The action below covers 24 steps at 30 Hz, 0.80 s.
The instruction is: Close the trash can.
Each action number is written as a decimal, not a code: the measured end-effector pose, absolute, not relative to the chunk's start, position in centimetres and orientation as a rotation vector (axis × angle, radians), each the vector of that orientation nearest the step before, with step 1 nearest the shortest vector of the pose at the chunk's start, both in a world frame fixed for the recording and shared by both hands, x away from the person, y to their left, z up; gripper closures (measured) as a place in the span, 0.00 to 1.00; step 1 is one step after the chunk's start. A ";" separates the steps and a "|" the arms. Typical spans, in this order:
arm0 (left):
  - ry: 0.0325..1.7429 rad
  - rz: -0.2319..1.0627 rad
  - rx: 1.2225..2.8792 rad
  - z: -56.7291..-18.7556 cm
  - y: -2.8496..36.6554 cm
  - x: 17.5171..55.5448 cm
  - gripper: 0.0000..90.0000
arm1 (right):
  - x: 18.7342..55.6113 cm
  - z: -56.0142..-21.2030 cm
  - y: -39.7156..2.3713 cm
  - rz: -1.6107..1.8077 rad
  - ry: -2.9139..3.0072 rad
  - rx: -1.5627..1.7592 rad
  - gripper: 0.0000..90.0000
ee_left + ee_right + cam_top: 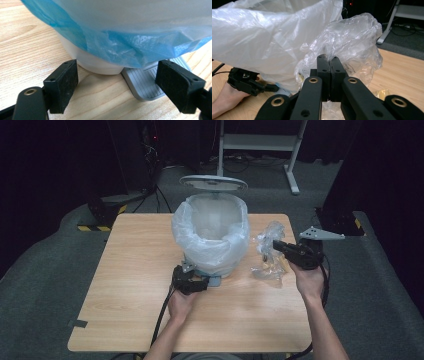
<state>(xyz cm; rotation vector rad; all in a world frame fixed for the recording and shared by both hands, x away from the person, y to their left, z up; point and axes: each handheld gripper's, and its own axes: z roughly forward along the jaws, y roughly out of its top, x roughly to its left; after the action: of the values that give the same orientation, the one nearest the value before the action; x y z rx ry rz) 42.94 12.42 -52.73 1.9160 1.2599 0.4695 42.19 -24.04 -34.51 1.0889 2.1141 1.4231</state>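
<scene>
A white pedal bin [212,262] with a clear plastic liner [210,227] stands mid-table, its lid [213,182] up. My left gripper [201,283] lies low at the bin's front by the grey foot pedal [150,82]. In the left gripper view that gripper [117,72] is open, the pedal lying by its right jaw below the bluish liner [125,47]. My right gripper [276,245] is held above the table to the right of the bin, shut on a crumpled clear plastic bag [270,234]. In the right gripper view the jaws [328,58] pinch that bag [354,40].
More crumpled clear plastic [267,270] lies on the wooden table [135,270] under the right gripper, with a yellowish scrap [382,93] beside it. The bin's liner [262,35] bulges just left of the held bag. A white desk frame [260,142] stands on the floor behind.
</scene>
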 end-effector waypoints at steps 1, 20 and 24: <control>1.260 0.470 1.917 -52.7 12.4 42.9 0.21 | 42.1 -34.4 -24.0 1.425 2.113 1.082 0.99; 1.260 0.471 1.916 -52.7 12.4 42.9 0.21 | 42.0 -31.9 -23.9 1.517 2.122 1.026 0.99; 1.260 0.470 1.916 -52.7 12.4 42.9 0.21 | 42.1 -31.4 -23.9 1.549 2.118 1.013 0.99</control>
<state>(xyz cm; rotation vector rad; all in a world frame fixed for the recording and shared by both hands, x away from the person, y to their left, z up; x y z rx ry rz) 42.93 12.41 -52.73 1.9161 1.2598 0.4704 42.10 -23.95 -31.43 1.0132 2.1183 1.5488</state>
